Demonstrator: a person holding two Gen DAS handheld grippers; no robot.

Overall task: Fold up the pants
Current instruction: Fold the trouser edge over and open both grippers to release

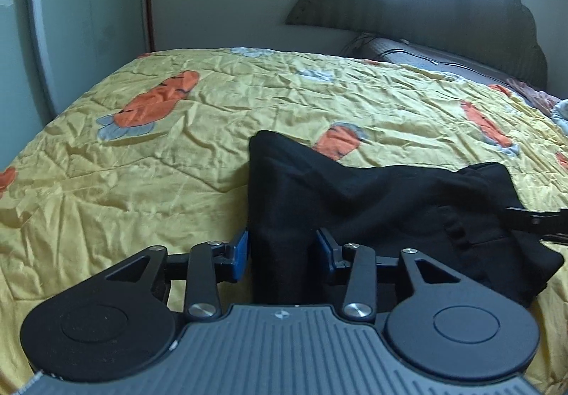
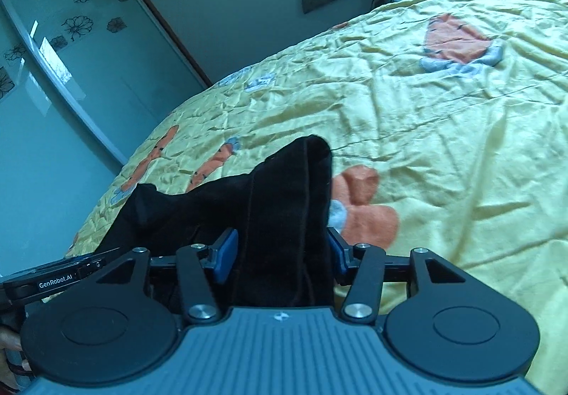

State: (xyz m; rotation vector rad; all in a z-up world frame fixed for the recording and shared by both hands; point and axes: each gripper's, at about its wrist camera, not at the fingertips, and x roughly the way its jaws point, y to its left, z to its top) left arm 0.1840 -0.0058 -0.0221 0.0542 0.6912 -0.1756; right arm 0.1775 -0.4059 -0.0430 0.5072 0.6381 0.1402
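Bedroom: yellow quilt [image 1: 177,164] with orange carrot patches covers the bed, padded headboard [image 1: 443,4] at the far end, a glass door with black flower decals [image 2: 78,22] off to the side.
Pants location: black pants [image 1: 337,203] lie bunched on the quilt near its front edge, one end running straight back under each camera.
Left gripper: left gripper [image 1: 282,253] straddles a standing fold of the cloth; blue pads [image 1: 241,253] stand off the fabric on the right side, so it reads as parted, fabric between but not pinched.
Right gripper: right gripper [image 2: 282,254] likewise has a thick band of the pants [image 2: 284,217] rising between its pads; a gap shows at the left pad [image 2: 225,253], so I judge it loosened, not clamped.
Direction from left gripper: cloth runs out toward 12 o'clock, then sprawls away to 3 o'clock, where the other tool's tip pokes in.
Direction from right gripper: the bundle peaks at 12 o'clock and trails off to 9 o'clock toward the other tool.
Long axis: my call, the pants stretch side to side between the two grippers, each at one end.
Nearer hand: neither; both sit right on the fabric.
Writing: "GenRobot.AI" in white on the left tool's body [image 2: 55,285], seen from the right wrist; a small emblem on each grey housing, too small to read.
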